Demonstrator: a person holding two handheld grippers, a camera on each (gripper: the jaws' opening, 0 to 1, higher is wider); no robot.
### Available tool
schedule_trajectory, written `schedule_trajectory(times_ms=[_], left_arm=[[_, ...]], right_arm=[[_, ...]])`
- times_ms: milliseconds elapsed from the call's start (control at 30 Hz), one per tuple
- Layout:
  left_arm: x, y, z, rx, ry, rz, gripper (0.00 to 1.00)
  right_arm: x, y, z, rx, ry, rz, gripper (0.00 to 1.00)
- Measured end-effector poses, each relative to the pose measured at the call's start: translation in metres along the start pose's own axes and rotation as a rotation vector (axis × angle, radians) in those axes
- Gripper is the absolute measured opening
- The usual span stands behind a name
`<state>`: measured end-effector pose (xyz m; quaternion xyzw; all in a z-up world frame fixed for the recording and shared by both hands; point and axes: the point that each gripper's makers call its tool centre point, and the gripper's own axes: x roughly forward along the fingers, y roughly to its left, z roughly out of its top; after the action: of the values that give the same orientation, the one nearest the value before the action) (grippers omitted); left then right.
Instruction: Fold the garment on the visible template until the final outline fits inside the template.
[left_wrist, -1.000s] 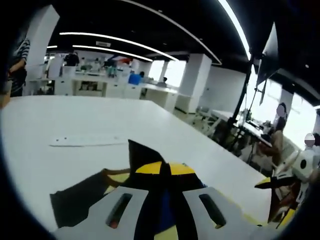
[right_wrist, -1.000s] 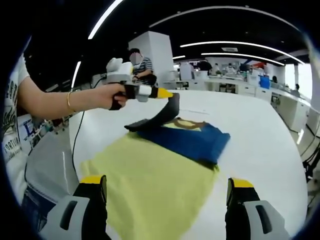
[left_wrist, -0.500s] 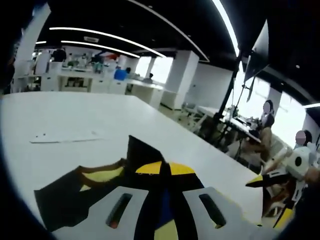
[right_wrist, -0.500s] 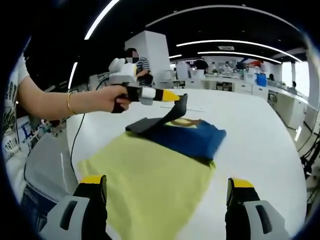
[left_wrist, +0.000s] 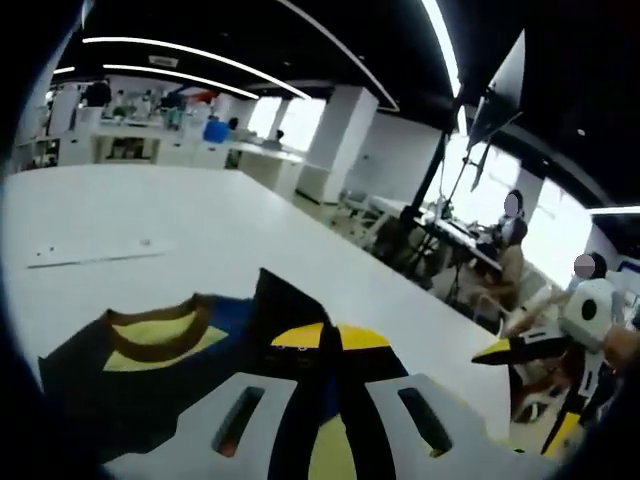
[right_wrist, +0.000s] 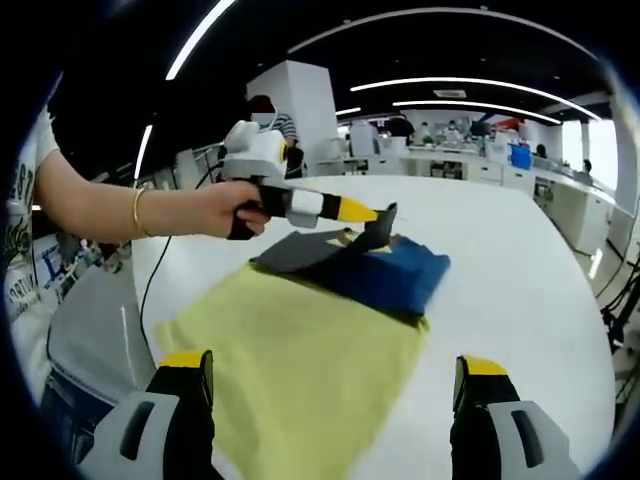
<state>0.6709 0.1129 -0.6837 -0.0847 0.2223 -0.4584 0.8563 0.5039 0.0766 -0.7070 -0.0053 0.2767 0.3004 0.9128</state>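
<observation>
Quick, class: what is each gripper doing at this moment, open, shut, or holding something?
Left gripper: jaws shut on a dark flap of the garment, lifted over it.
Right gripper: jaws wide open, holding nothing, above the yellow template.

Left gripper view sits low over garment (left_wrist: 150, 370); right gripper view overlooks it (right_wrist: 390, 275).

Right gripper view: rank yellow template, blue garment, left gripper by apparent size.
1. Yellow template, largest by far.
2. Blue garment.
3. Left gripper, its body about as long as the garment but thinner; it is lifted toward the camera, so this rank is unsure.
</observation>
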Motion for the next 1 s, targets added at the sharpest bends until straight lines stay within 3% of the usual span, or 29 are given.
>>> schedule_trajectory(times_ms=[467, 633, 700, 767, 1000], left_arm=[[0.024, -0.01, -0.035, -0.034, 0.076, -0.012, 0.01], [0.032, -0.013, -0.051, -0.004, 0.118, -0.016, 0.01], [0.033, -0.015, -0.054, 0.024, 0.125, -0.028, 0.07], [0.032, -0.014, -0.054, 0.112, 0.127, -0.014, 0.19], [0.023, -0.023, -0.04, 0.126, 0.083, -0.057, 0.41]], right_arm=[[-0.001, -0.001, -0.004, 0.015, 0.0, -0.003, 0.99], [-0.002, -0.002, -0.004, 0.02, -0.005, -0.006, 0.99], [-0.002, -0.002, -0.004, 0.022, -0.009, -0.005, 0.99], [-0.002, -0.003, -0.004, 0.023, -0.01, -0.004, 0.99], [-0.004, -0.002, -0.005, 0.02, -0.002, 0.006, 0.99]])
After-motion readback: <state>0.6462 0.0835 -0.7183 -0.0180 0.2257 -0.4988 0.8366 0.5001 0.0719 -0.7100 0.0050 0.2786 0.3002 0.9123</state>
